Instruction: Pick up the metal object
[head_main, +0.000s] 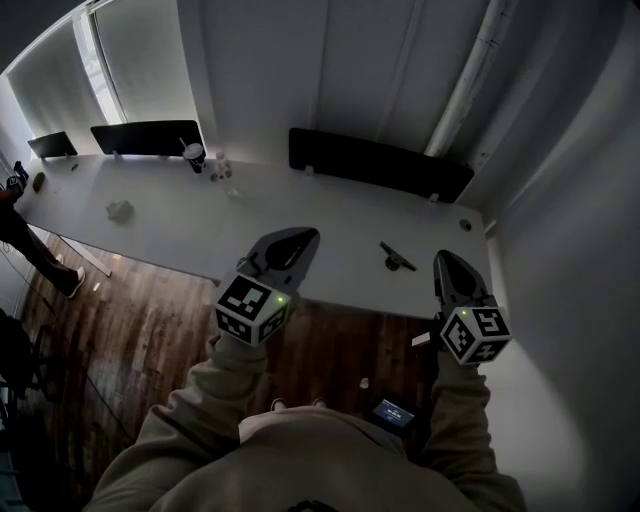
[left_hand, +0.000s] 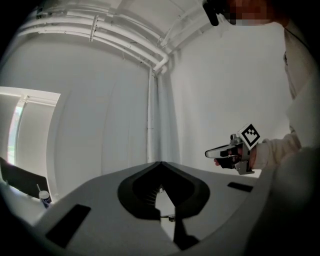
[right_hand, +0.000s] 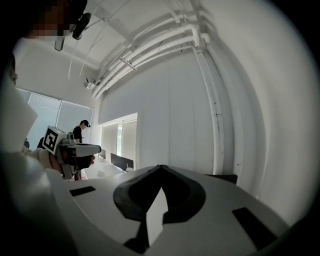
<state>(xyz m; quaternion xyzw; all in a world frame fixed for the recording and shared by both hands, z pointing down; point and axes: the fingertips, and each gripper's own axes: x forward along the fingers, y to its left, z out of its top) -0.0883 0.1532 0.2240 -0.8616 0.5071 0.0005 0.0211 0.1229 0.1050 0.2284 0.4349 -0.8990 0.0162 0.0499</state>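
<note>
The metal object (head_main: 397, 259) lies untouched on the white bench (head_main: 180, 225), near its front edge and between the two grippers. The left gripper (head_main: 302, 240) and right gripper (head_main: 449, 266) are held roughly level over that edge. Their jaws are pressed together on nothing, presumably because no reach has been started.

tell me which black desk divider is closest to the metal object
The long right divider, just behind the metal object; the middle divider and the small left divider stand far off.
</note>
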